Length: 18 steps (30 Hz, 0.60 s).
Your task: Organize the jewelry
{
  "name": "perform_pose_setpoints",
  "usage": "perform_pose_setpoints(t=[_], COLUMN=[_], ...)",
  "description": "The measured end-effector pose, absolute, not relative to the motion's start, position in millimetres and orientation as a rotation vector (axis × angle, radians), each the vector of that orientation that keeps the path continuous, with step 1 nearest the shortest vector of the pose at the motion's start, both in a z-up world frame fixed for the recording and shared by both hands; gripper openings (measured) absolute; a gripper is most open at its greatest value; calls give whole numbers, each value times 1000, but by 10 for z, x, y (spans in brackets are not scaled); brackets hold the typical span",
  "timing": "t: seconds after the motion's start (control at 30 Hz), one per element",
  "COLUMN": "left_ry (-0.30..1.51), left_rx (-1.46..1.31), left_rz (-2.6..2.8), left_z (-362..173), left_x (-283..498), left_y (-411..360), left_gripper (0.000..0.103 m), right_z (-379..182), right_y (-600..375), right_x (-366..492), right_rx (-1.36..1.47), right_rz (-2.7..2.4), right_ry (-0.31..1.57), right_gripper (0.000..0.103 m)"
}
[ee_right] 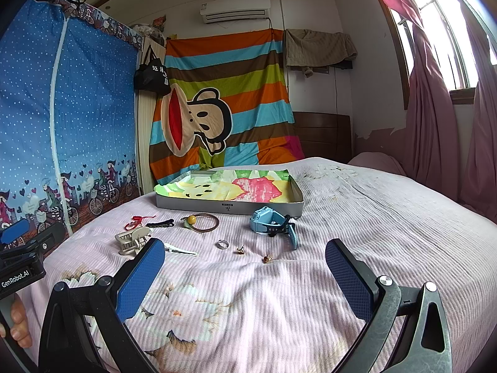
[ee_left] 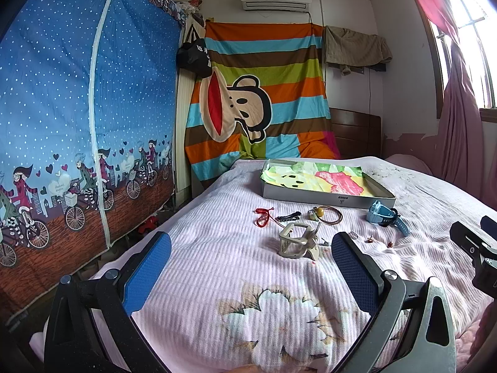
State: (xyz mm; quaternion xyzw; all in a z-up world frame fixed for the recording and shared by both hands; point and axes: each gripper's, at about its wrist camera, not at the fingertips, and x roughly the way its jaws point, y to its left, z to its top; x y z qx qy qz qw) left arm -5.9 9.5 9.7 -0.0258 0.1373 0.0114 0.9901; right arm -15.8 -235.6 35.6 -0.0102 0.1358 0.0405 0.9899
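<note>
Nothing is sorted yet: the lined box (ee_right: 230, 206) near the bed's (ee_right: 372, 217) far edge holds no jewelry. The watch (ee_right: 270, 222), ring (ee_right: 222, 244), bracelet (ee_right: 202, 220) and hair claw (ee_right: 132, 239) lie scattered before it. Left gripper (ee_left: 251, 258) and right gripper (ee_right: 245, 264) hover with jaws spread, empty.

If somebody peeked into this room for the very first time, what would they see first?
Probably the big striped cloth with the cartoon monkey, hanging on the far wall behind the bed. Next, the shallow box with bright paper inside, lying on the pink bedspread. In front of the box lie small things like a blue watch, a ring and a hair claw.
</note>
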Motion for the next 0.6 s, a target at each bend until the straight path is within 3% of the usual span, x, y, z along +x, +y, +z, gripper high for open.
perform_pose_setpoints(t=[0.6], left_ry=[295], left_rx=[-64], left_rz=[-13], left_z=[44], left_x=[5], left_y=[86], left_gripper=[101], right_z=[369], right_y=[-2359], right_x=[-108], right_rx=[-11], right_rz=[110], right_ry=[295], right_gripper=[103])
